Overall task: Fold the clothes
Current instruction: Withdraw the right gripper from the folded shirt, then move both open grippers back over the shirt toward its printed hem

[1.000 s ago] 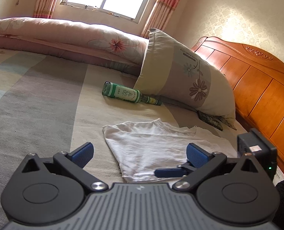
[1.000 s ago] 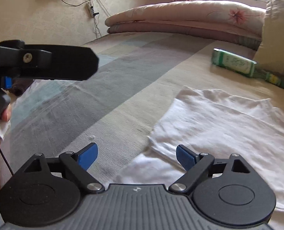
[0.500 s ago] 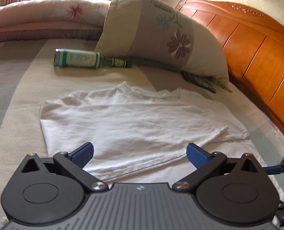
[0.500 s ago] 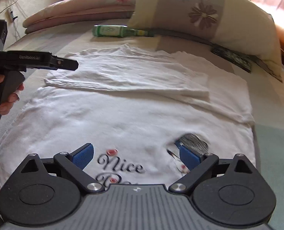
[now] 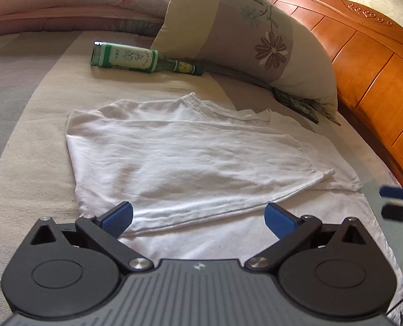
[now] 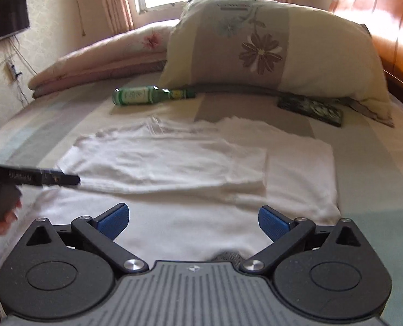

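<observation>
White cotton T-shirt (image 5: 190,163) spread flat on the striped woven bedcover (image 5: 24,125), soft and finely wrinkled, with one side already folded over the middle so that a straight double edge runs across the cloth; ribbed neckline on the side toward the bottle. Just beyond the T-shirt, green glass bottle (image 5: 136,59) lying on its side, round and smooth, with a pale paper label, neck pointing to the pillow (image 5: 255,35). Beyond the T-shirt and to the right, this big pillow, plump, in cream and grey-brown panels with a printed flower, leaning against the glossy orange wooden headboard (image 5: 369,62) with carved curls. Between T-shirt and pillow, flat dark patterned rectangular thing (image 6: 310,108), half under the pillow corner; what it is cannot be told. Further behind the bottle, thick pink quilt (image 5: 73,2) folded in a long roll, flower print. Left gripper (image 5: 198,217) just over the near folded edge of the T-shirt, jaws standing wide, ribbed blue pads (image 5: 118,216) apart and empty, nothing between them except the cloth below. Right gripper (image 6: 191,221) over the near right part of the T-shirt, jaws opening at this moment and very wide, blue pads not pressing on anything. In the right wrist view, left of the T-shirt, black matte handle of the other tool with a hand (image 6: 4,214) around its grip
</observation>
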`<move>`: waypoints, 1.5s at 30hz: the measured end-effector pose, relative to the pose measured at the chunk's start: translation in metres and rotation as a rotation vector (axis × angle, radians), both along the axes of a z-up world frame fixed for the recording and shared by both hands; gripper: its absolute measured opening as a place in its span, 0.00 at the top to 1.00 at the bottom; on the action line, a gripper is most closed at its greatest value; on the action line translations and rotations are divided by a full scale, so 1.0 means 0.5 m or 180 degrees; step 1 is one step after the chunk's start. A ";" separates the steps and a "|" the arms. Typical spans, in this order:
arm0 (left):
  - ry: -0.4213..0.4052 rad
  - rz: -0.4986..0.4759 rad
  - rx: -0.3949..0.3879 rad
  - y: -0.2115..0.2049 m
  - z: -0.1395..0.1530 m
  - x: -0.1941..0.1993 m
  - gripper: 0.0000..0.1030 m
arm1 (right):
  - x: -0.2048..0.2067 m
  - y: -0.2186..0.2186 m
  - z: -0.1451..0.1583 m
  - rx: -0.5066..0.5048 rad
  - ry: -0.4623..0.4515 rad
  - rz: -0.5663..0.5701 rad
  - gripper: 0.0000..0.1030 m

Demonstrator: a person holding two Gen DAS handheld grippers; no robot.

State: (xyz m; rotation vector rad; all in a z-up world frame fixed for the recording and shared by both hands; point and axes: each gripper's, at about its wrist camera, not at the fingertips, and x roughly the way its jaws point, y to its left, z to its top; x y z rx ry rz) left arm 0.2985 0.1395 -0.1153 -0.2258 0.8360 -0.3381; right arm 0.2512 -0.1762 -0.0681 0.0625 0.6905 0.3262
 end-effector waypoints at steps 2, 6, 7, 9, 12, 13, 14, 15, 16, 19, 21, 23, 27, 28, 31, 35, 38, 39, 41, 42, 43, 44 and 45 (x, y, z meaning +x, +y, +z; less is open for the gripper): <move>0.0067 0.0021 -0.0044 0.004 -0.011 0.004 0.01 | 0.072 0.012 -0.004 0.0087 -0.0082 0.0074 0.00; 0.0093 0.0014 -0.0144 0.015 -0.010 0.004 0.01 | 0.198 0.034 -0.047 0.0144 -0.0042 0.0119 0.00; 0.0096 0.0011 -0.0166 0.018 -0.011 0.005 0.01 | 0.226 0.038 -0.064 0.0148 0.0001 0.0115 0.00; 0.0102 0.0004 -0.0210 0.023 -0.013 0.007 0.01 | 0.269 0.039 -0.096 0.0182 0.0099 0.0065 0.00; 0.0091 0.0048 -0.0202 0.028 -0.013 0.010 0.01 | 0.292 0.029 -0.128 -0.0040 0.0098 -0.0094 0.00; 0.0085 0.0074 -0.0195 0.029 -0.012 0.011 0.01 | 0.293 0.026 -0.132 -0.0191 0.0047 -0.0198 0.00; 0.0074 0.0097 -0.0189 0.030 -0.010 0.010 0.01 | 0.289 0.018 -0.129 -0.0186 0.0064 -0.0265 0.00; 0.0059 0.0119 -0.0171 0.031 -0.007 0.009 0.01 | 0.284 0.011 -0.124 -0.0176 0.0077 -0.0322 0.00; 0.0030 0.0134 -0.0126 0.029 -0.002 0.007 0.01 | 0.270 0.007 -0.113 -0.0145 0.0070 -0.0333 0.00; -0.0084 0.0148 -0.0003 0.024 0.012 -0.002 0.01 | 0.223 0.017 -0.084 -0.0073 -0.0012 -0.0138 0.00; -0.0131 0.0143 -0.0003 0.024 0.017 -0.005 0.01 | 0.197 0.041 -0.076 -0.0132 -0.0036 0.0055 0.00; -0.0152 0.0120 -0.0028 0.024 0.017 -0.007 0.01 | 0.184 0.072 -0.080 -0.0222 0.0017 0.0230 0.00; -0.0131 0.0138 0.0047 0.022 0.015 -0.006 0.01 | 0.168 0.112 -0.104 -0.0446 0.0137 0.0359 0.00; -0.0120 0.0151 0.0066 0.022 0.014 -0.005 0.01 | 0.163 0.119 -0.110 -0.0517 0.0159 0.0357 0.00; -0.0136 0.0155 0.0048 0.025 0.019 -0.007 0.01 | 0.126 0.131 -0.106 -0.0686 0.0173 0.0367 0.00; -0.0167 0.0157 0.0007 0.029 0.027 -0.010 0.01 | 0.031 0.128 -0.061 -0.0815 0.0081 0.0414 0.00; -0.0135 0.0176 0.0035 0.023 0.030 -0.012 0.01 | -0.028 0.119 -0.050 -0.0939 0.0058 0.0391 0.00; -0.0125 0.0186 0.0073 0.020 0.031 -0.013 0.01 | -0.042 0.115 -0.052 -0.0968 0.0058 0.0372 0.00; -0.0122 0.0212 0.0135 0.016 0.032 -0.019 0.01 | -0.061 0.108 -0.063 -0.0985 0.0056 0.0308 0.00; -0.0125 0.0227 0.0162 0.014 0.033 -0.023 0.01 | -0.064 0.105 -0.071 -0.0960 0.0077 0.0280 0.00; -0.0127 0.0234 0.0183 0.012 0.034 -0.028 0.01 | -0.067 0.101 -0.079 -0.0922 0.0108 0.0250 0.00; -0.0127 0.0219 0.0190 0.010 0.034 -0.035 0.01 | -0.069 0.095 -0.091 -0.0818 0.0185 0.0218 0.00; -0.0126 0.0204 0.0199 0.007 0.036 -0.042 0.01 | -0.069 0.088 -0.102 -0.0704 0.0284 0.0217 0.00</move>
